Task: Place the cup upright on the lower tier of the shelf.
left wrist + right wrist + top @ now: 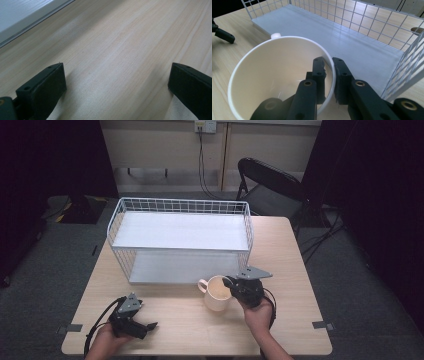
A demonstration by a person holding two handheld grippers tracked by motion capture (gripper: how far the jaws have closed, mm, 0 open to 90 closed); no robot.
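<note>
On the cup (274, 75) rim, right hand-held gripper (329, 67) clamped.

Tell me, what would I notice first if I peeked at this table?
Probably the cream mug near the table's middle, its rim pinched by the right gripper, one finger inside and one outside. Just behind it stands a white wire shelf rack, while the left gripper rests open near the front left edge.
</note>
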